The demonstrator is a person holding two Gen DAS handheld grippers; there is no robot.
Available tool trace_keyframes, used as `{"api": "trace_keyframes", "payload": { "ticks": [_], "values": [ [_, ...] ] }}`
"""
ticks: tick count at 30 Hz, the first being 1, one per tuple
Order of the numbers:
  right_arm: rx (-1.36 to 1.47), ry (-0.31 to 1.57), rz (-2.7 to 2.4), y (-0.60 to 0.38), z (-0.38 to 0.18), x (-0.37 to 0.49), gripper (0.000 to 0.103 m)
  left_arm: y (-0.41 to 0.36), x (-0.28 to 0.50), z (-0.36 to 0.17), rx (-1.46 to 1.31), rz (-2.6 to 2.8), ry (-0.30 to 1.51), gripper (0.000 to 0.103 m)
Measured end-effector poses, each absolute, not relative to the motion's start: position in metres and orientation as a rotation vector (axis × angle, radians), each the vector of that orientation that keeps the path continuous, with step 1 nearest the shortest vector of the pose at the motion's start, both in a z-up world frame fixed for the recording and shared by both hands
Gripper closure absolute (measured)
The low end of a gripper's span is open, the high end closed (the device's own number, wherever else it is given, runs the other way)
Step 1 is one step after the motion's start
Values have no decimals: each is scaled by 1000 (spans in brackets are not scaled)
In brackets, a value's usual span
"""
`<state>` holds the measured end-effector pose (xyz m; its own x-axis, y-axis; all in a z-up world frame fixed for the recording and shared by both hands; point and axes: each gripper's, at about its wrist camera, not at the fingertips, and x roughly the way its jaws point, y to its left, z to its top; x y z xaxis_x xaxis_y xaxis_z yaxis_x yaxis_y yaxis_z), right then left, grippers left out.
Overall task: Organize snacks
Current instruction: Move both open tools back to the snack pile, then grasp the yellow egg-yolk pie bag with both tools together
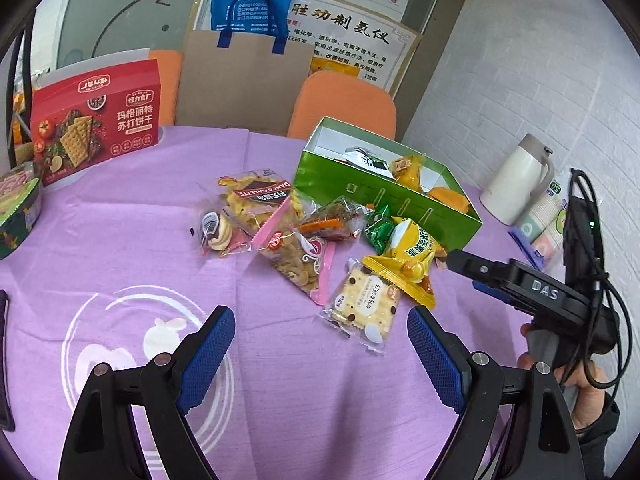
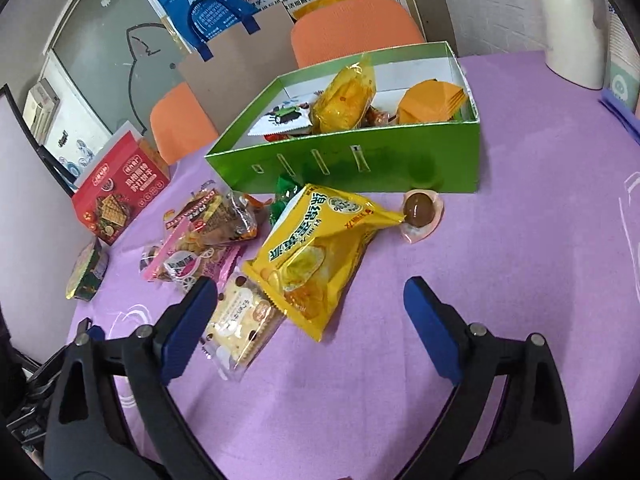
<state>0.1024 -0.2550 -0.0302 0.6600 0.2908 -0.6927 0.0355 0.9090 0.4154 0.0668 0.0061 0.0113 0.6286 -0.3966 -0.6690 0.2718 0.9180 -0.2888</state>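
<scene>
Lying on the tabletop (image 2: 520, 240) at about eleven o'clock from the right gripper (image 2: 312, 312), the yellow snack bag (image 2: 316, 256) is angled toward one o'clock, short of the green box (image 2: 360, 160). Both jaws are spread wide, empty; the left gripper (image 1: 320, 344) is judged farther.

White thermos (image 1: 516, 180) at purple tablecloth (image 1: 120, 240) edge; orange chairs (image 1: 344, 106) behind; blue bag (image 1: 256, 0) on cardboard (image 1: 240, 84)
</scene>
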Motion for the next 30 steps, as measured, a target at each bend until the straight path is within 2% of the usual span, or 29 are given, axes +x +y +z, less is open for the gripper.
{"api": "trace_keyframes", "payload": {
  "ticks": [4,7,8,9,12,15,18,21,26,30],
  "values": [
    [417,900,118,-243,-46,128,16,7,70,9,-180,-397,817,13],
    [369,919,118,-233,-55,140,26,1,75,10,-178,-408,825,13],
    [363,927,130,-232,-57,141,36,-2,77,10,-174,-413,826,13],
    [333,913,126,-232,-56,138,57,-4,78,11,-170,-419,826,13],
    [323,914,187,-239,-53,130,75,-12,82,13,-168,-451,827,13],
    [301,906,218,-253,-51,114,83,-25,88,11,-172,-496,841,13],
    [301,896,239,-271,-51,94,84,-42,93,10,-157,-543,855,13],
    [317,886,259,-286,-53,78,81,-65,102,8,-147,-601,878,13],
    [320,863,255,-295,-53,67,60,-102,125,-2,-177,-690,961,13],
    [314,855,270,-295,-52,69,54,-127,141,-7,-135,-716,996,14]
  ]
}}
